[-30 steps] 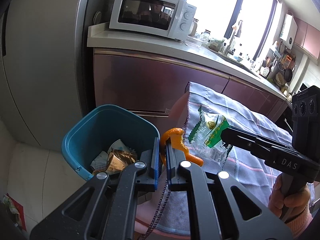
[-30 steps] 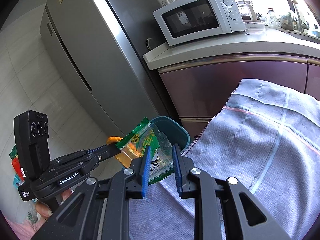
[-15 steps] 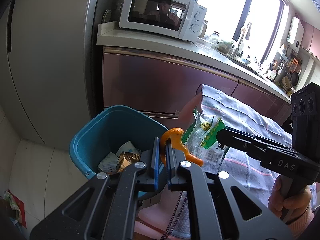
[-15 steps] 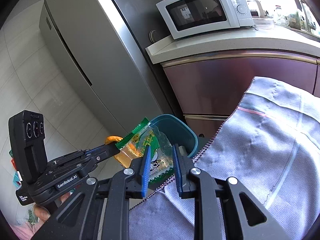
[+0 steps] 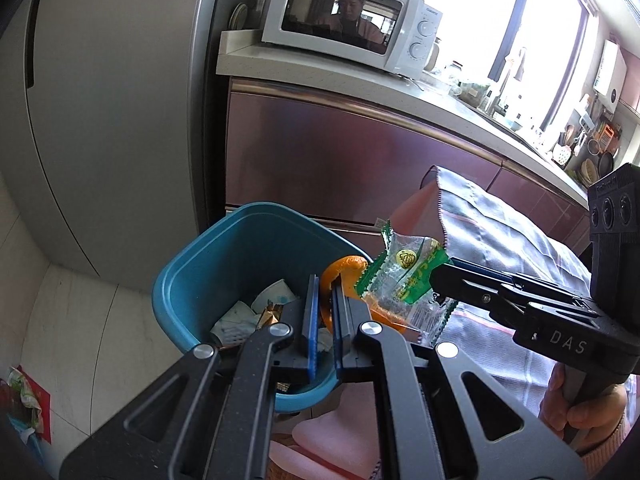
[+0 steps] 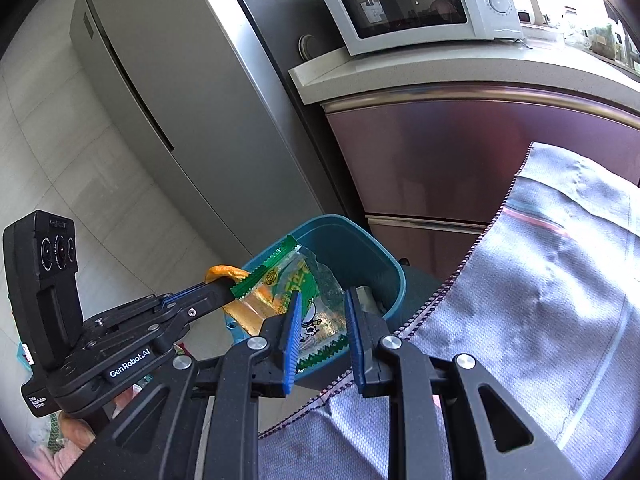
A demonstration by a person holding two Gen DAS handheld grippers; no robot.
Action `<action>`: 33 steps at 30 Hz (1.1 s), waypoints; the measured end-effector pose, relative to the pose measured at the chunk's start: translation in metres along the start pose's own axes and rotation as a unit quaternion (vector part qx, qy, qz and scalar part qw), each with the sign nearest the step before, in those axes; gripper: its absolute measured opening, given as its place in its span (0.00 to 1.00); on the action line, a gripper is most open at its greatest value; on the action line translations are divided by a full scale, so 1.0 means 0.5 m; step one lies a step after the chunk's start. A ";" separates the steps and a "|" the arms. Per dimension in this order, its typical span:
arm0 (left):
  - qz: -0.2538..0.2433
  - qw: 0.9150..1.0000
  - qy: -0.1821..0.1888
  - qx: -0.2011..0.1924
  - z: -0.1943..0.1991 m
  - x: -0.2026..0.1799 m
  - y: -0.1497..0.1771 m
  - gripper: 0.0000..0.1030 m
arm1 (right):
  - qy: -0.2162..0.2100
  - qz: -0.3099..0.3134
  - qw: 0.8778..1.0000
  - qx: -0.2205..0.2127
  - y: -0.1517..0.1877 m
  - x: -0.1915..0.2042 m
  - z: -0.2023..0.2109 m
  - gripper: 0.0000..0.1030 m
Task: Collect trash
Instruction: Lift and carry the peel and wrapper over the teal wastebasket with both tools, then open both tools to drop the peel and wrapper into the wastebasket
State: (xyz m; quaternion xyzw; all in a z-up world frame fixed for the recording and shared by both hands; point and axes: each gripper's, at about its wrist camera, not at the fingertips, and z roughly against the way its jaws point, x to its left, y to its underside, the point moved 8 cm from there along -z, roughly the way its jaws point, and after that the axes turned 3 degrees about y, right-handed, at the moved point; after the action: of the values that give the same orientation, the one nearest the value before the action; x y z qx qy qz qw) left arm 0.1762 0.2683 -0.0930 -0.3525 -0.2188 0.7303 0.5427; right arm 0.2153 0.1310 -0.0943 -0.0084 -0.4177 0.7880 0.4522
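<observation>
The left gripper (image 5: 326,300) pinches a curl of orange peel (image 5: 344,272) over the near rim of the blue bin (image 5: 180,280), which holds crumpled wrappers. Just to its right, the right gripper (image 6: 320,320) clamps a green snack wrapper (image 6: 296,284) beside the grey cloth (image 6: 540,280).

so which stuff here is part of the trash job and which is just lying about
Job:
- orange peel, in left claw
- green wrapper, in right claw
- blue bin, with scraps inside

Lying about:
- microwave
- fridge
- grey cloth
</observation>
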 end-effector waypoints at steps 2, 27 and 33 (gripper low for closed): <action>0.003 1.000 -0.003 0.004 -0.011 0.009 0.000 0.06 | 0.001 -0.003 1.000 0.008 0.001 -0.001 -0.014 0.19; 0.008 0.998 -0.048 0.045 -0.127 0.090 0.049 0.42 | 0.037 -0.004 0.997 0.062 0.007 0.000 -0.111 0.31; -0.008 1.000 -0.028 0.006 -0.060 0.066 0.050 0.59 | 0.036 0.011 0.999 0.013 0.016 0.000 -0.029 0.50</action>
State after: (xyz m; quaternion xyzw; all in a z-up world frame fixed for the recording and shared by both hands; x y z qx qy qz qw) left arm 0.1776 0.2898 -0.1396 -0.3270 -0.2327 0.7368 0.5441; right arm 0.2152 0.1385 -0.1093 -0.0351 -0.3906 0.7976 0.4583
